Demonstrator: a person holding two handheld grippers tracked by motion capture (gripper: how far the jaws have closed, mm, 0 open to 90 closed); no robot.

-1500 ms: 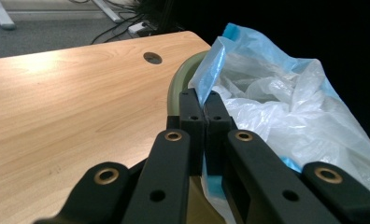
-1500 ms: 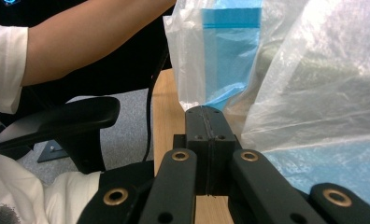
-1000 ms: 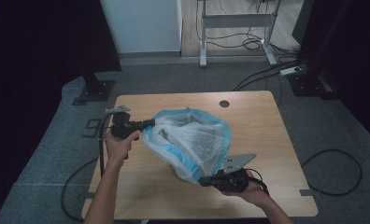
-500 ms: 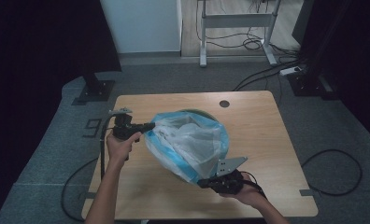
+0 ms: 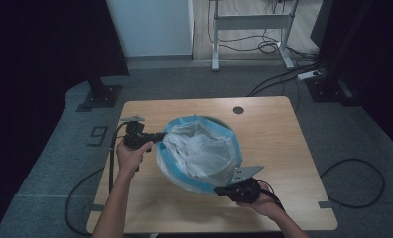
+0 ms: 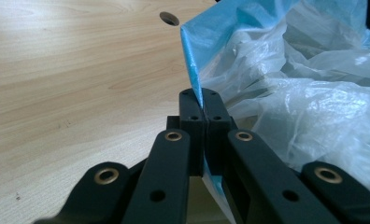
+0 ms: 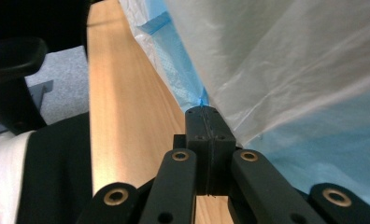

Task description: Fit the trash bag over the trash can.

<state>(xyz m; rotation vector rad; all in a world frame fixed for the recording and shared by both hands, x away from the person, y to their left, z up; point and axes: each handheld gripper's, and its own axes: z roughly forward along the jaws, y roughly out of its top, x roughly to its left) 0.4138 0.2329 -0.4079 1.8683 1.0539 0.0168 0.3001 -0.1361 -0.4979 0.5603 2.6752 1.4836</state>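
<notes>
Blue plastic bag (image 5: 199,153): stretched between left gripper (image 5: 161,135) and right gripper (image 5: 219,190), both clamped shut on opposite rim edges.

Bag (image 5: 199,153): thin crinkled plastic, translucent white with blue rim, slightly glossy. Surface (image 5: 274,129): pale smooth wood grain. Tool jaws: matt black plastic.
</notes>
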